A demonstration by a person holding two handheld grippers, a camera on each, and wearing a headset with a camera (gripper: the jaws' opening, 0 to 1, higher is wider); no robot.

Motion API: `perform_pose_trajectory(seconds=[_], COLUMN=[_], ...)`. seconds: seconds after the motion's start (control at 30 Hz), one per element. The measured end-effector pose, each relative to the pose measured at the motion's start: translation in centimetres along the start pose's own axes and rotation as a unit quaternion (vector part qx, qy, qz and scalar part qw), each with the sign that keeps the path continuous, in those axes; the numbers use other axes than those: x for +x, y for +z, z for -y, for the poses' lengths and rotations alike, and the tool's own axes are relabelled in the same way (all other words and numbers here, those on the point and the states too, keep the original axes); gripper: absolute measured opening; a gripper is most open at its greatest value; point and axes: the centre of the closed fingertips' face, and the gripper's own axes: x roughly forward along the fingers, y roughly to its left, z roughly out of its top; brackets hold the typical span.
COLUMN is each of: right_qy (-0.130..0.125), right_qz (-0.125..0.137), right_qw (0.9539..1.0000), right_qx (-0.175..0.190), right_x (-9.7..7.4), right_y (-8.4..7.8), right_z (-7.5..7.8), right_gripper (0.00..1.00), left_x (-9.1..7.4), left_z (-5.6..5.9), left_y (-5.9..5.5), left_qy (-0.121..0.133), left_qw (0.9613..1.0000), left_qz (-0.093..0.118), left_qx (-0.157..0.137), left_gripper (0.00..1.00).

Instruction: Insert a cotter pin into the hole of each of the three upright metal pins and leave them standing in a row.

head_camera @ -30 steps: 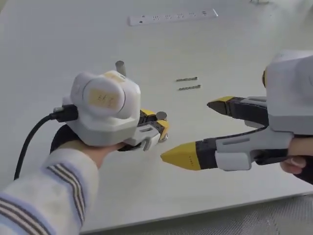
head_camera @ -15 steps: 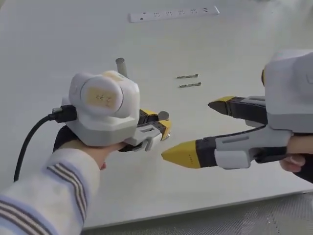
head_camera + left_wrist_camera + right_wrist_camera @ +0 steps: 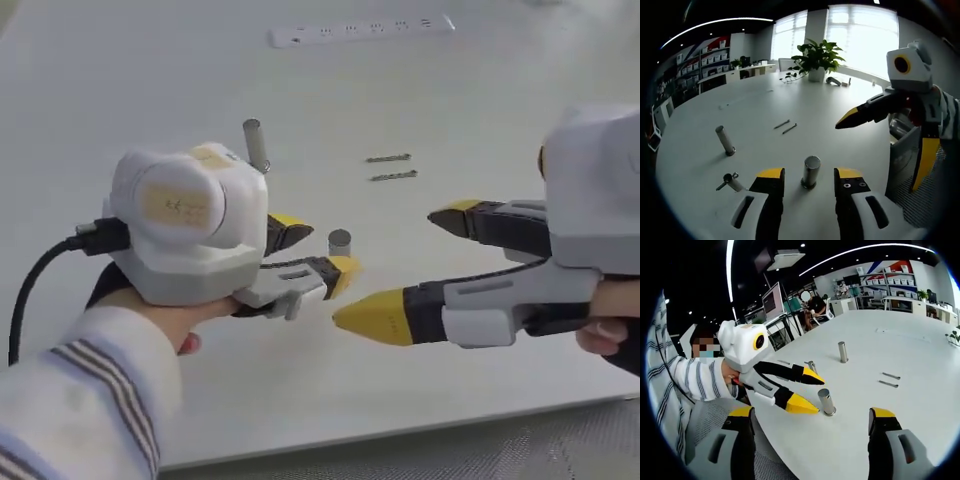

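Counting from the left gripper view, one of three looks done: the fitted pin (image 3: 733, 183), at near left, carries a cotter pin through its head, though the fisheye leaves it unclear whether it stands true. Two are bare. The middle pin (image 3: 340, 242) stands upright on the table (image 3: 480, 90) between the jaws of the left gripper (image 3: 324, 247), which is partly open, flanks the pin on both sides without touching it, and has hold of nothing. The far pin (image 3: 256, 145) stands upright further back and to the left, well apart. Two loose cotter pins (image 3: 390, 167) lie side by side on the table, far right of the middle pin, not yet picked up. The right gripper (image 3: 398, 266) hangs at near right, jaws spread wide, empty, tips aimed toward the middle pin. Judgement: roughly a third along; two insertions left, and the row not yet checked.
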Motion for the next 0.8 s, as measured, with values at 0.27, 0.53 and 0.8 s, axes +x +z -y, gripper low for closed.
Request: perform_pose_trajectory(seconds=[0.27,0.53,0.8], right_qy=[0.002,0.000,-0.006], right_qz=[-0.008,-0.017,-0.029], right_qw=[1.0000,0.9999,0.9996], right_qx=[-0.001,-0.001,-0.001], right_x=[0.1,0.1,0.1], right_y=[-0.2,-0.6,-0.9], right_z=[0.0,0.1,0.5], right_gripper=[0.92,0.92,0.92], left_x=[-2.9,-5.0,-6.2], left_z=[-0.3,-0.8,-0.5], left_y=[0.0,-1.8,-2.5], left_qy=[-0.018,-0.028,-0.051], left_qw=[0.9996,0.9993,0.9976], left_qz=[0.022,0.018,0.024], left_qx=[-0.004,-0.016,-0.041], left_gripper=[0.57,0.86,0.93])
